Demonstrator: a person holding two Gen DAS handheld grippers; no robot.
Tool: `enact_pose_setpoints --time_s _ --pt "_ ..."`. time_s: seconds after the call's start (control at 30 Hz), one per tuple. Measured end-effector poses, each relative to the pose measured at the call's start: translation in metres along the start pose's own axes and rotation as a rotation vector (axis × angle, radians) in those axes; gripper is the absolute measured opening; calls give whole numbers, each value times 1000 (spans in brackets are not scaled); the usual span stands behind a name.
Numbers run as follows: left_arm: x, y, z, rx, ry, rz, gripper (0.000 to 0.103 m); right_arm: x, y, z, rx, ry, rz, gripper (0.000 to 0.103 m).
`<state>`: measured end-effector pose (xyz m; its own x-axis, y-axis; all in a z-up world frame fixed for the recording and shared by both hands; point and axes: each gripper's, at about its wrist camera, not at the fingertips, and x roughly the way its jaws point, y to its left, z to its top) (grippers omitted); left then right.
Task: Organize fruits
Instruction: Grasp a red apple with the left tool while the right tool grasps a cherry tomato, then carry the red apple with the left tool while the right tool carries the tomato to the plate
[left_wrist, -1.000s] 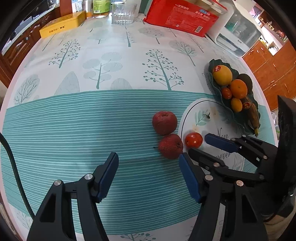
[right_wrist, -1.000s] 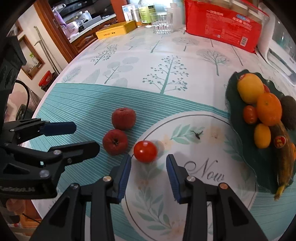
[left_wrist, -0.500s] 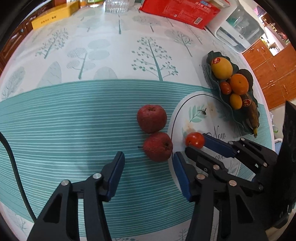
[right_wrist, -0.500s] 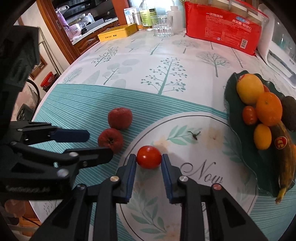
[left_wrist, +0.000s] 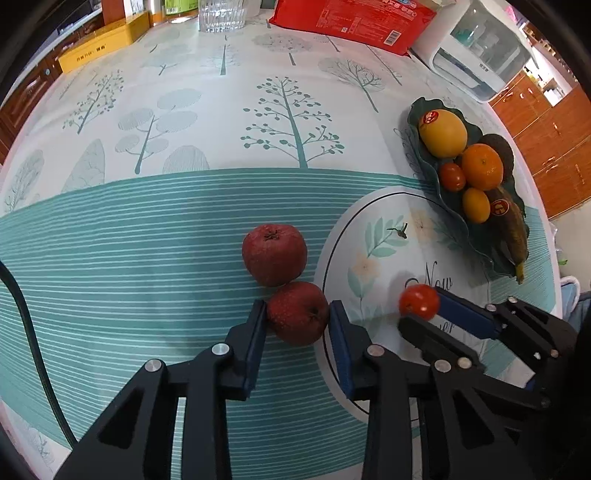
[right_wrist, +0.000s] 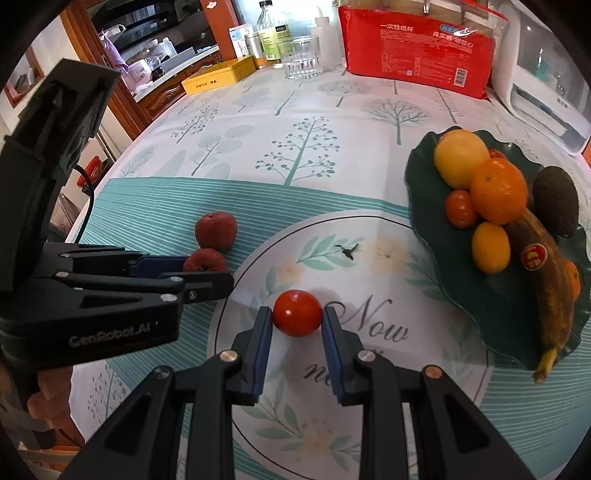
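Observation:
My left gripper (left_wrist: 297, 319) is shut on the near red apple (left_wrist: 297, 313), which rests on the tablecloth. A second red apple (left_wrist: 274, 254) touches it just beyond. My right gripper (right_wrist: 297, 317) is shut on a small red tomato (right_wrist: 297, 313), held slightly above the cloth. In the left wrist view the tomato (left_wrist: 419, 301) and right gripper sit to the right of my left gripper. In the right wrist view both apples (right_wrist: 215, 229) lie at left, the near one partly hidden by the left gripper's fingers (right_wrist: 207, 284). A dark green leaf-shaped plate (right_wrist: 491, 291) holds several fruits.
The plate (left_wrist: 424, 162) at the right carries a yellow fruit, an orange, a small tomato, a banana and an avocado. A red package (right_wrist: 417, 44), a glass (right_wrist: 301, 59), a yellow box (right_wrist: 218, 75) and a white appliance (left_wrist: 480, 59) stand at the table's far edge.
My left gripper moved forward and closed around the near apple. My right gripper closed on the tomato and lifted it slightly.

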<state>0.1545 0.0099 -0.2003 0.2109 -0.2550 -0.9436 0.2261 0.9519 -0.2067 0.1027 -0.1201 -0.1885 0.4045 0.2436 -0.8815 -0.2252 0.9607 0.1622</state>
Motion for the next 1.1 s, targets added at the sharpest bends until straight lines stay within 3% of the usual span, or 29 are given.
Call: enact_pose_setpoints --time_s 0.37,0.57,0.87,1.1 --pt "-21 -31 -11 56 -19 60 30 -34 -23 -8 22 -31 -8 27" --pt "-48 -72 -6 106 -66 38 30 -68 -53 -8 73 -57 -12 27" --pt "-87 -154 35 186 -165 -9 30 -136 -114 10 173 -135 4 27" --pt "-115 -208 77 225 -250 -27 30 -185 -165 46 215 -188 -24 27"
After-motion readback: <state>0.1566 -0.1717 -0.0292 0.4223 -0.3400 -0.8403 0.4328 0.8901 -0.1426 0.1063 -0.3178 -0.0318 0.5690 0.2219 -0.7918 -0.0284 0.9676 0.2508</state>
